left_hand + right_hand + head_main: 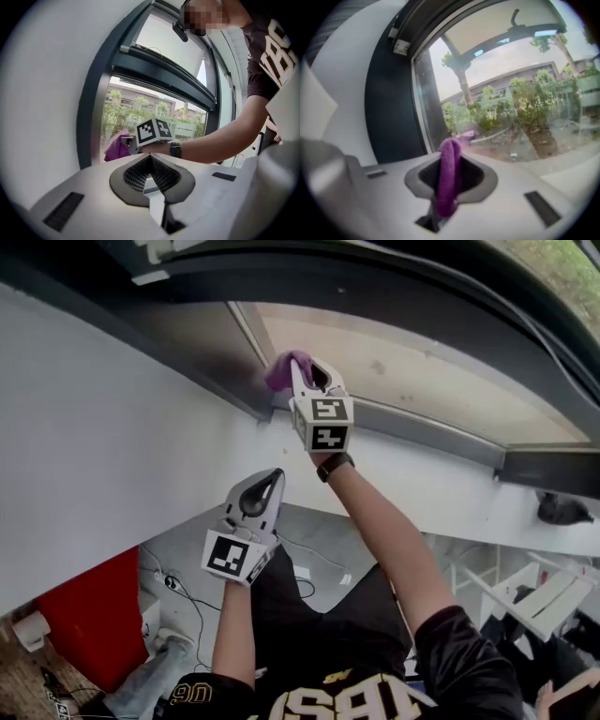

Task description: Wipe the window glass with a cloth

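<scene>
A folded purple cloth is pinched by the white right gripper at the clear window glass for wiping, while the white left gripper, jaws together on nothing, is held aside.

Indoor room beside a large dark-framed window (white wall, floor cables)

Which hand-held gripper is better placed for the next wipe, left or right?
Right. The right hand-held gripper is shut on the purple cloth, up by the window glass. The left hand-held gripper is shut on nothing and sits lower, off the glass.
</scene>
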Demonstrator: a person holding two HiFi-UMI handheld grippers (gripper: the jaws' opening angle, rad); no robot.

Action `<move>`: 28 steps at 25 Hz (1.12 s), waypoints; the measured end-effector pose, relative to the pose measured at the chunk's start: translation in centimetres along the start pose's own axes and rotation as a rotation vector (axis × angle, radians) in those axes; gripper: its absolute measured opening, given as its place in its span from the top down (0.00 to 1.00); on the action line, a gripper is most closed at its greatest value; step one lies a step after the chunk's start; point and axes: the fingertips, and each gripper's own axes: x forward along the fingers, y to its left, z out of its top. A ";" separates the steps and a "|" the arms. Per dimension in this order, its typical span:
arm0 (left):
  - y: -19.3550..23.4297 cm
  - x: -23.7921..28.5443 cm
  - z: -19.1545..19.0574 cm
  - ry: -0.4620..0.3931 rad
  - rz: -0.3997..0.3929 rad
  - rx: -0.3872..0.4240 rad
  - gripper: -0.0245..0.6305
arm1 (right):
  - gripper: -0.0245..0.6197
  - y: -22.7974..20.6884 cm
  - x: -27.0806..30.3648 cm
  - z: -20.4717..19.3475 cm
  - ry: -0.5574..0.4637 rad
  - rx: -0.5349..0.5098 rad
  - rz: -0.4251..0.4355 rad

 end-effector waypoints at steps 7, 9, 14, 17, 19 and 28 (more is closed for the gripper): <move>-11.5 8.7 -0.5 -0.027 -0.139 -0.024 0.95 | 0.85 -17.8 -13.5 -1.0 -0.015 0.024 -0.169; -15.9 11.5 -1.0 -0.030 -0.199 -0.025 0.95 | 0.85 -24.5 -18.8 -1.2 -0.022 0.058 -0.252; -26.5 17.2 -2.1 -0.036 -0.333 -0.037 0.95 | 0.85 -39.8 -31.2 -0.8 -0.041 0.124 -0.457; -31.1 19.6 -2.8 -0.039 -0.372 -0.032 0.95 | 0.85 -47.5 -37.4 -0.9 -0.055 0.133 -0.592; -33.2 20.3 -2.9 -0.035 -0.386 -0.030 0.95 | 0.85 -51.0 -40.2 -1.3 -0.047 0.146 -0.645; -26.9 16.9 -0.9 -0.059 -0.246 -0.020 0.95 | 0.85 -41.5 -34.5 -3.6 -0.022 0.076 -0.522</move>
